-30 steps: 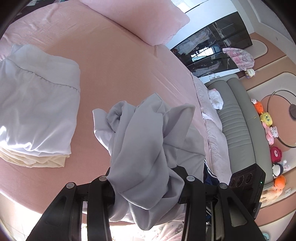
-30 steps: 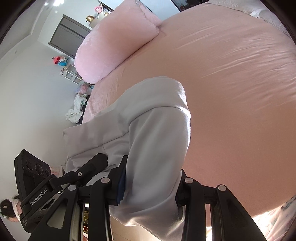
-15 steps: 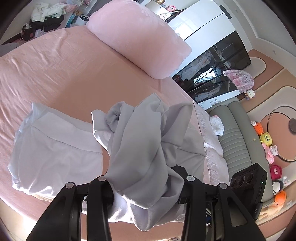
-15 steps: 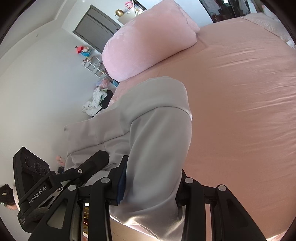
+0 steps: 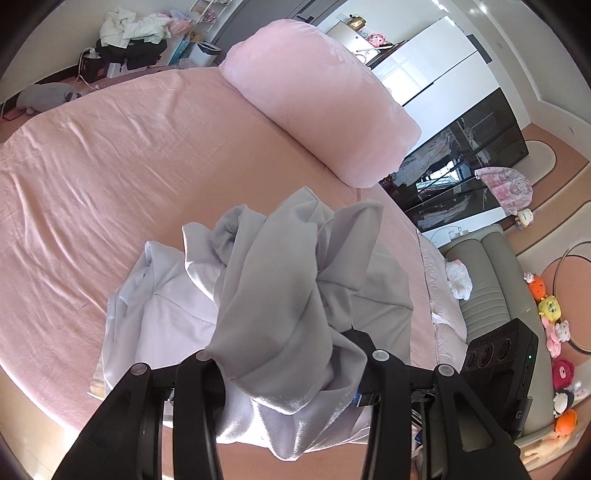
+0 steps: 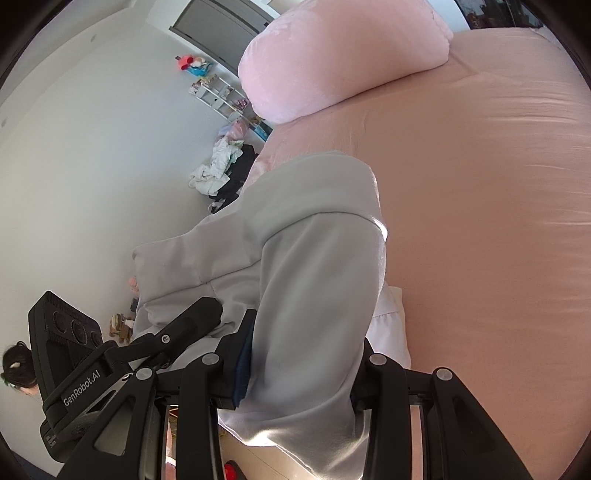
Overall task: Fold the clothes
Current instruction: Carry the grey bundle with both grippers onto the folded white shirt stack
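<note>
Far left, floor: a heap of light and dark laundry [image 5: 129, 35] is piled against the wall past the bed's edge, and a grey plush toy [image 5: 44, 98] lies low beside it.
Bed: the pink sheet [image 5: 110, 177] fills the left wrist view, creased and sunlit.
Folded stack: a pale lilac-white garment [image 5: 159, 314] lies flat on the sheet at the near edge, partly under the hanging grey cloth; a cream layer peeks out at its lower left corner.
Left gripper: the left gripper [image 5: 291, 363] is clamped on the grey garment [image 5: 273, 295], with a thick bunch of fabric pinched between its black fingers [image 5: 195, 398] and spilling over them.
Grey garment: it is up off the sheet, held by both tools, rumpled in folds in the left view and draped smooth in the right one [image 6: 306, 266].
Pillow: a plush pink pillow [image 5: 321, 96] sits on the far side of the bed.
Right gripper: the right gripper [image 6: 291, 365] grips a fold of the same grey garment; cloth wraps down between its jaws and hides the pads.
Other tool in shot: in the right wrist view the left tool's black body marked GenRobot.AI shows at lower left.
Far right: a grey sofa [image 5: 491, 280] stands beside the bed, with a row of bright plush toys [image 5: 554, 332] on the floor past it.
</note>
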`<action>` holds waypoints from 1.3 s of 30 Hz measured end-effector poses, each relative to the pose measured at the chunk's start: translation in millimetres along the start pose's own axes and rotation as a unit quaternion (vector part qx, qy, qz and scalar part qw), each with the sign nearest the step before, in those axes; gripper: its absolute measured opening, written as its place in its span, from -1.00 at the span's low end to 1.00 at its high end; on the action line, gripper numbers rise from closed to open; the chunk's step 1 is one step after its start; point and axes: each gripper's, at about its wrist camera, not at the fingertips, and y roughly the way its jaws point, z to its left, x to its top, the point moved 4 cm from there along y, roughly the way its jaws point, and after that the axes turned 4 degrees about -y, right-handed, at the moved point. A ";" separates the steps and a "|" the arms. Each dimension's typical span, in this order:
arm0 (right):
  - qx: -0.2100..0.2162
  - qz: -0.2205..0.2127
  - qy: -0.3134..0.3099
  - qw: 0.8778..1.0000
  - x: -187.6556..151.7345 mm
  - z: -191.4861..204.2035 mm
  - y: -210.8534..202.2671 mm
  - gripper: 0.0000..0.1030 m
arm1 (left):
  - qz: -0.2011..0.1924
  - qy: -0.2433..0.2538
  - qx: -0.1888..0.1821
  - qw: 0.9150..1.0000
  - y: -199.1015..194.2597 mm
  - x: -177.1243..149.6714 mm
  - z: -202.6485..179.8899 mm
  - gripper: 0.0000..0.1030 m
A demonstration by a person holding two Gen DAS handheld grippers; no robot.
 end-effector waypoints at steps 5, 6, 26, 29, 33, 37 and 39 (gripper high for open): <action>0.001 0.032 0.000 0.999 -14.1 1.9 29.6 -0.26 | 0.002 -0.038 0.012 0.999 9.8 0.8 25.3 -0.26; -0.001 0.037 -0.004 0.999 -16.3 3.3 34.4 -0.26 | 0.002 -0.045 0.016 0.999 11.2 0.9 30.2 -0.26; 0.006 0.122 0.006 0.992 -42.8 -9.4 120.2 -0.16 | 0.028 -0.064 0.097 0.993 39.8 -0.8 121.4 0.28; 0.002 0.126 -0.011 0.992 -49.1 -4.6 129.2 -0.13 | 0.031 -0.052 0.119 0.991 39.1 0.8 130.4 0.47; 0.013 0.126 -0.006 0.992 -53.7 -8.7 128.2 -0.02 | 0.051 -0.085 0.073 0.992 38.2 -1.1 137.0 0.46; 0.030 0.125 -0.004 0.992 -52.0 -13.8 118.2 0.15 | 0.052 -0.158 0.020 0.986 29.5 -3.9 140.1 0.49; 0.019 0.128 -0.028 0.991 -49.0 -12.9 109.5 0.28 | 0.040 -0.161 0.022 0.986 20.3 -3.2 135.1 0.49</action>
